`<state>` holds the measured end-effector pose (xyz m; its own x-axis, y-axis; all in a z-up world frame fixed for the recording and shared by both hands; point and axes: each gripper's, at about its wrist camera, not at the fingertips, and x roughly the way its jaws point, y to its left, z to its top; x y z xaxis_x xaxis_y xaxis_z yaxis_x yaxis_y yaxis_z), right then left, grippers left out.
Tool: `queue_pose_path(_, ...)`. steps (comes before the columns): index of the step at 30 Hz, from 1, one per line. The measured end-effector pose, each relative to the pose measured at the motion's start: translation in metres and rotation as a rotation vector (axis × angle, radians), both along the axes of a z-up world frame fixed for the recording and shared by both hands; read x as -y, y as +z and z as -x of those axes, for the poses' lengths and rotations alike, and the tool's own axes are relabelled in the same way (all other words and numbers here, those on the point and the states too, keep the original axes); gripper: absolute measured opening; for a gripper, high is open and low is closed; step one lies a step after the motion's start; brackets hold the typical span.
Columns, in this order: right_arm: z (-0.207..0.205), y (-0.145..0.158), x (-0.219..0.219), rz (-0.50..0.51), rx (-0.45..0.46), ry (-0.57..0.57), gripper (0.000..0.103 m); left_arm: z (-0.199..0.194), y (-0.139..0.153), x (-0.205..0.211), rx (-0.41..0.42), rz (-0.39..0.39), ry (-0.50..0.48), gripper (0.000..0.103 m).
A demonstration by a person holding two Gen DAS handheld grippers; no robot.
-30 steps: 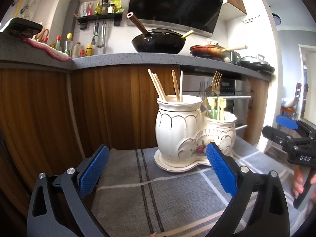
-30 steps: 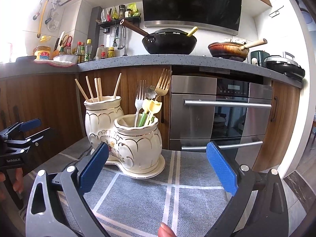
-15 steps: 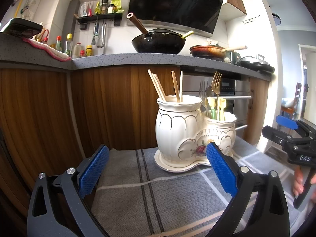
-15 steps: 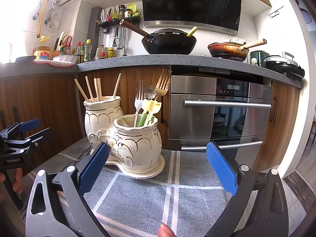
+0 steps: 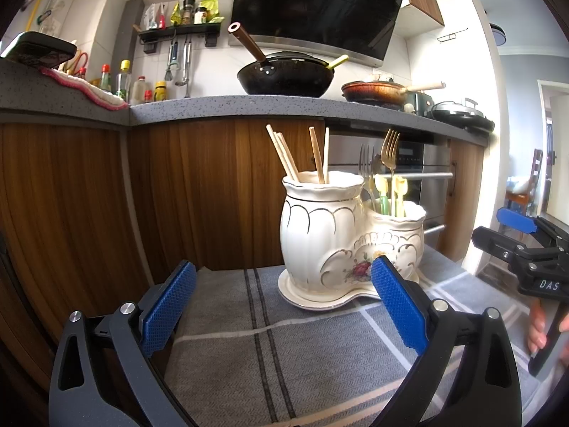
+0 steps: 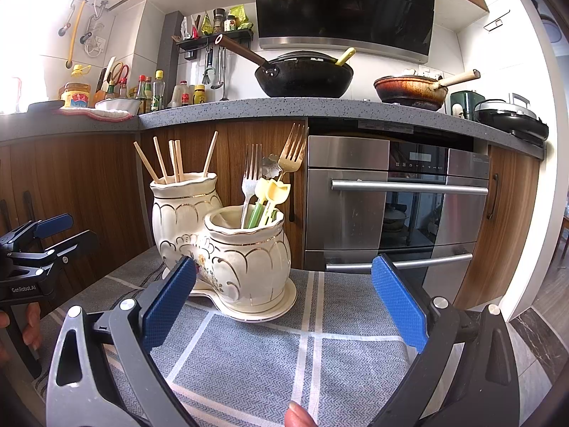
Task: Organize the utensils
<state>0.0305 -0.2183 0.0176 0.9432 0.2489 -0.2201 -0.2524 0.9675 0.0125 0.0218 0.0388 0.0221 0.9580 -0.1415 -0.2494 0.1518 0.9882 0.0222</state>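
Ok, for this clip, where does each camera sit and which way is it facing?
Left wrist: on the left gripper, low over the cloth, facing the holder's chopstick side; its open blue fingers show, right gripper at right edge.
Right wrist: on the right gripper, facing the holder's fork side and oven; open fingers show, left gripper at left edge.
Shared: holder, cloth, wok.

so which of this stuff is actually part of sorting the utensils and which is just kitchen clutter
Part of the job:
- ceramic holder
- chopsticks in its taller pot
- forks and yellow utensils in its shorter pot
- left gripper, right gripper, both empty with jaws open

Just lying about:
- wok
- frying pan
- sauce bottles
- oven
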Motion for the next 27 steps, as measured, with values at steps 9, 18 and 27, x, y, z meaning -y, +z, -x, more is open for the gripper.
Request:
queue_pose_path(9, -0.0009, 0.0007, 0.0021, -0.001, -0.004, -0.005, 0.097, 0.0002, 0.0, -0.0001, 0.0, 0.0, 0.0, 0.098)
queue_pose_path(18, -0.0015, 0.0005, 0.0019, -0.001, -0.004, -0.005, 0.097, 0.0, 0.0, -0.0001, 0.0, 0.0, 0.0, 0.098)
queue_pose_path(27, -0.0019, 0.0005, 0.002, 0.0, -0.006, -0.007, 0.097, 0.0001, 0.0, -0.0001, 0.0, 0.0, 0.0, 0.098)
